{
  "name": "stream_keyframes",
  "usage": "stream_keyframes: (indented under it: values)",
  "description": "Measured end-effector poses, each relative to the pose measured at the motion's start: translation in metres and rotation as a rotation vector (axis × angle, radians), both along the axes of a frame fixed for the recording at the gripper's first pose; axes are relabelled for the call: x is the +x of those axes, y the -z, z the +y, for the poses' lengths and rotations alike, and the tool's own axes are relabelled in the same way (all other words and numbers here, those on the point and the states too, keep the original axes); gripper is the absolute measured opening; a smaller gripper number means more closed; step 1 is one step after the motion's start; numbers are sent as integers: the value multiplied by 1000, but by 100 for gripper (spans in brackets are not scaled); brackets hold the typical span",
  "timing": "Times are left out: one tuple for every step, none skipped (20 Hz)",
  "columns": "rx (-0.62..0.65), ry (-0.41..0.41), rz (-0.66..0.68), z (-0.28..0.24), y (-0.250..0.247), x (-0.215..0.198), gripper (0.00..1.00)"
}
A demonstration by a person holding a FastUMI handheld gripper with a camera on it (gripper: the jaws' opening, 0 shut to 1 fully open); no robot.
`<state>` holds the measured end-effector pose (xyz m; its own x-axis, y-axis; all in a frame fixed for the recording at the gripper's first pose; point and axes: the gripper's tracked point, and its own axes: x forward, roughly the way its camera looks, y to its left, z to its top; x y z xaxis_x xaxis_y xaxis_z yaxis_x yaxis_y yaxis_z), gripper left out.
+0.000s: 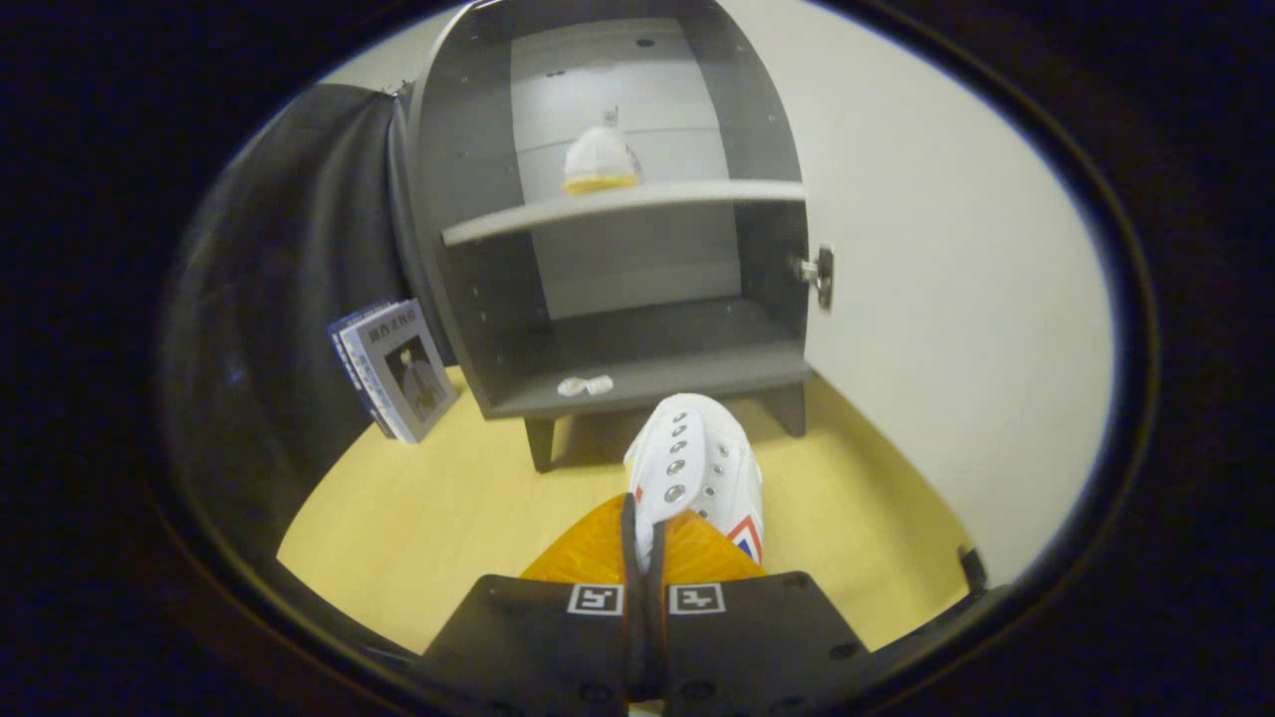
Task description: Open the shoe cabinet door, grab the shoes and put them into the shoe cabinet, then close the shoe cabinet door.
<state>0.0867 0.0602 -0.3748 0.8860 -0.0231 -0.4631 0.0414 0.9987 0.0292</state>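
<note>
Standing open, the shoe cabinet [618, 229] is seen beyond the claw, its door [956, 279] swung wide to one side. A second shoe [601, 159] is already placed on the upper shelf [697, 196]; the lower compartment holds only a small pale fitting [585, 385] at its front lip. Books [393, 368] are leaned against the cabinet's outer wall, on the yellow worktop [418, 508]. A white shoe [697, 468] is held just short of the lower compartment, toe forward. The claw [644, 543] is closed almost together, clamped on the shoe's heel edge. Judged risks: the thin pinch could let the shoe swivel or drop; the toe could catch the bottom board's lip if carried too low.
</note>
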Motion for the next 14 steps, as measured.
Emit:
stream_keyframes:
  values:
    - [-24,2,-33,1,-28,7,3]
    - [-48,1,-64,3,-57,12,3]
    - [-70,-2,-90,6,-83,19,2]
    - [-91,-4,-111,8,-105,27,2]
    - [-112,-7,-118,9,-122,36,2]
    - [-135,-7,-114,7,-136,45,2]
    - [-149,-7,-106,3,-146,58,2]
    - [-148,-8,-104,1,-154,71,2]
    - [-145,-18,-101,0,-160,86,2]
    - [-148,-24,-98,-3,-164,100,2]
    - [-154,-31,-100,-8,-166,113,2]
    - [-165,-33,-95,-13,-167,125,2]
    - [-172,-39,-88,-17,-164,138,2]
    - [-169,-49,-74,-19,-161,150,2]
